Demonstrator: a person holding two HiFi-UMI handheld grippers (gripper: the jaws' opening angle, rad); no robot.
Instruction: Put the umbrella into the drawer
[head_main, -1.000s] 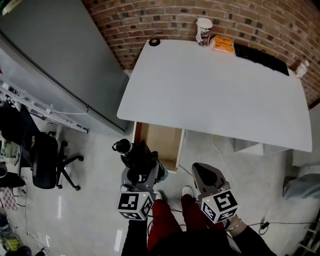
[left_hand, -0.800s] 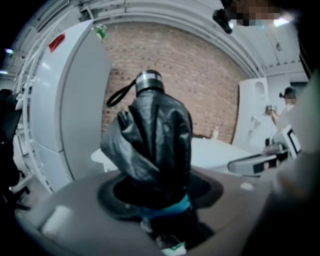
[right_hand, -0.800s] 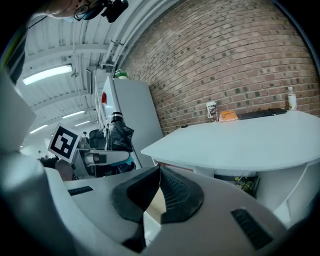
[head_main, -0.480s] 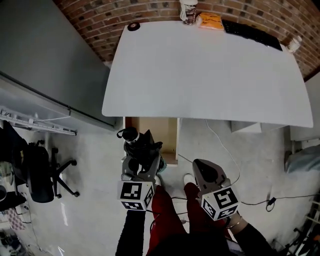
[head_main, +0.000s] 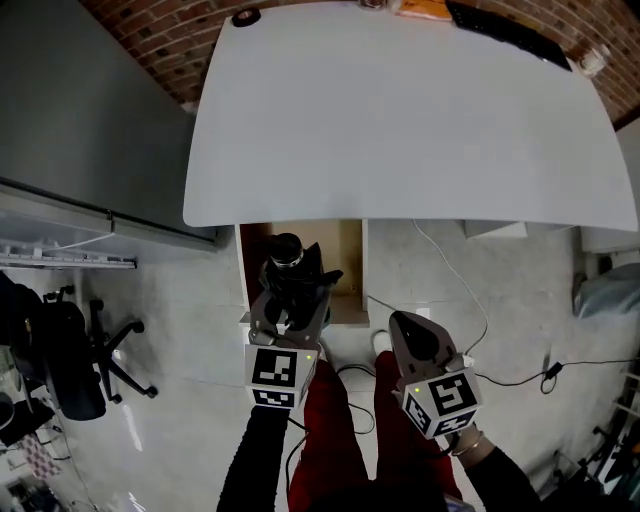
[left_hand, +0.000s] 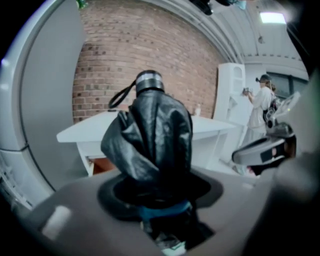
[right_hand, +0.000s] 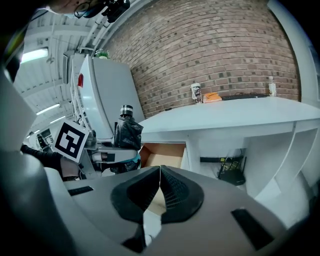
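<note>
I am clamping the folded black fabric umbrella (head_main: 293, 275) in my left gripper (head_main: 288, 305), whose jaws are standing wide around the bunched canopy, with the strapped cap pointing away from me. It is hovering near the front of the open wooden drawer (head_main: 348, 268) under the white counter (head_main: 400, 120), not yet inside. My right gripper (head_main: 402, 325) is sitting pressed together, empty. I am judging the umbrella light, with soft, slippery folds over a stiff core, so the thick middle is the best hold.

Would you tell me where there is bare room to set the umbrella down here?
The open drawer looks bare inside, near the umbrella. The table is bare across its middle and front; its back edge is crowded with a cup, orange packet and keyboard.
</note>
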